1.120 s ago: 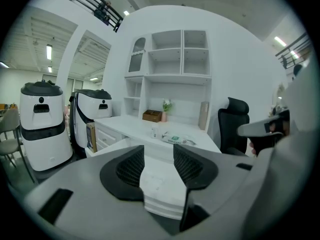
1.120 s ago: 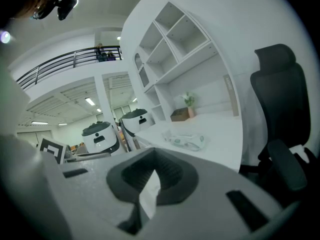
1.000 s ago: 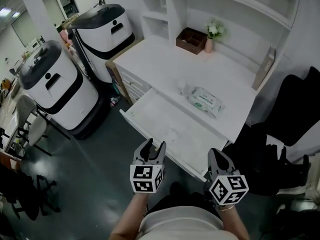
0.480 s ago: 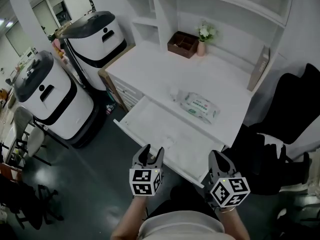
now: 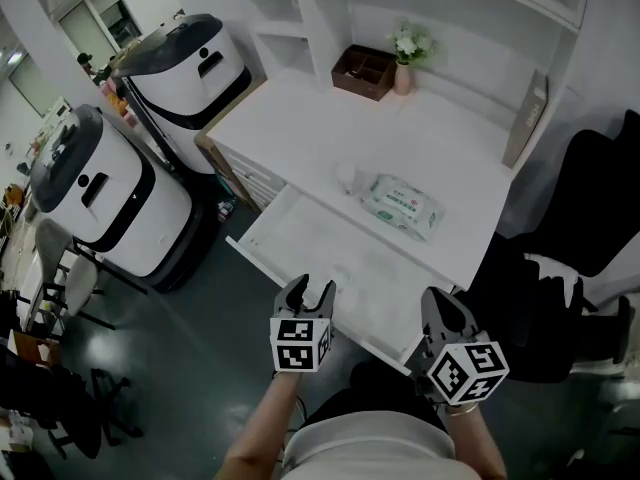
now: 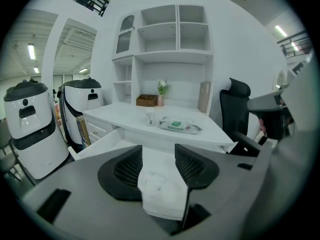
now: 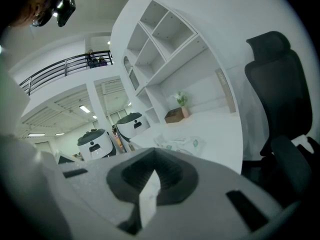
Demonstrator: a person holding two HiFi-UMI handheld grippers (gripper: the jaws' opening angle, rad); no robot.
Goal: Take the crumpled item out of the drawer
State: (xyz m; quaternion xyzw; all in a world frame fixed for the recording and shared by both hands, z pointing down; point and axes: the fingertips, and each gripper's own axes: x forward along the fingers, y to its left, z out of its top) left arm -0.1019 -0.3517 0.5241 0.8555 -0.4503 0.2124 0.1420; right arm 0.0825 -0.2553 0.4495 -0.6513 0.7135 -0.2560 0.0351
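Note:
The white drawer [image 5: 285, 230] stands pulled out from under the desk. A small crumpled pale item [image 5: 342, 270] lies on its floor near the front. My left gripper [image 5: 307, 289] hovers at the drawer's front edge, just left of the item. Its jaws are opening and touch nothing. In the left gripper view the crumpled item [image 6: 156, 182] shows below the gap of that gripper [image 6: 158, 156]. My right gripper [image 5: 444, 305] hangs off the drawer's right front corner. In the right gripper view this gripper [image 7: 152, 157] has its jaws together, with nothing in them.
On the desk top [image 5: 300, 128] lie a pack of wet wipes [image 5: 402, 203] and a small clear cup [image 5: 346, 176]. A brown box [image 5: 363, 71] and a flower vase [image 5: 405, 68] stand at the back. Two white-and-black machines [image 5: 90, 193] stand left; a black chair [image 5: 570, 288] is right.
Both grippers have moved a little forward toward the drawer; the left one's tips now reach its front edge. The left jaws have spread slightly.

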